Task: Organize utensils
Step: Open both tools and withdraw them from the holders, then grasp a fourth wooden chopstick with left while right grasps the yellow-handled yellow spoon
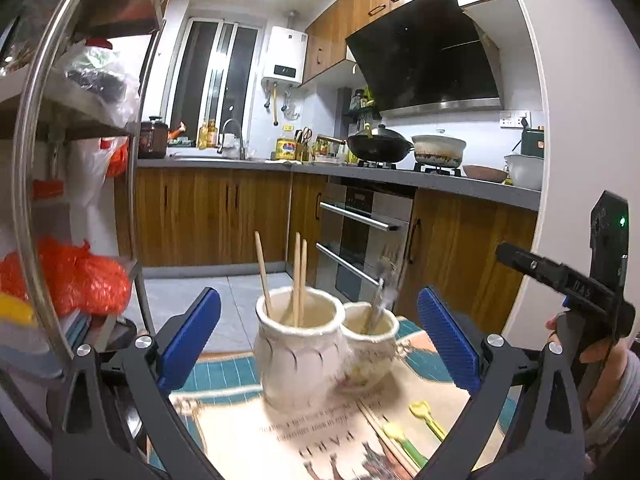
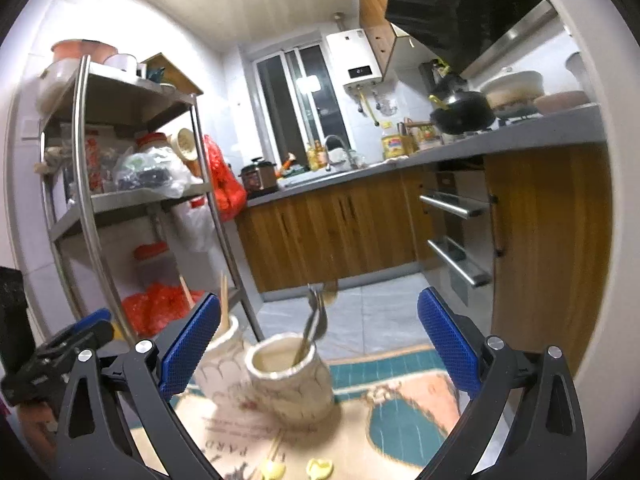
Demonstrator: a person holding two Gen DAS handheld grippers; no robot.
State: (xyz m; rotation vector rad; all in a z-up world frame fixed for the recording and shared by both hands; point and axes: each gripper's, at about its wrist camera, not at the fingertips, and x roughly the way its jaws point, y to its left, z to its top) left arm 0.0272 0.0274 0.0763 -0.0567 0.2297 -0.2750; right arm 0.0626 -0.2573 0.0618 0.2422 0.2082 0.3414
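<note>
Ceramic jar [image 1: 298, 344] holds chopsticks [image 1: 297, 280] — smaller pot [image 1: 370, 350], metal cutlery [image 1: 382, 300].

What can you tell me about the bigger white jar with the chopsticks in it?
The bigger white jar looks ceramic, glazed cream-white, round-bellied with a thick rolled rim and faint scale-like curved marks. It stands upright on the printed cloth, pressed against a smaller matching jar. Three wooden chopsticks lean inside it. Neither gripper touches it.

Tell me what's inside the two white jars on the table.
The bigger jar holds three wooden chopsticks standing up. The smaller jar holds metal utensils, blurred, probably a fork and spoon. Their lower ends and the jar bottoms are hidden by the walls.
</note>
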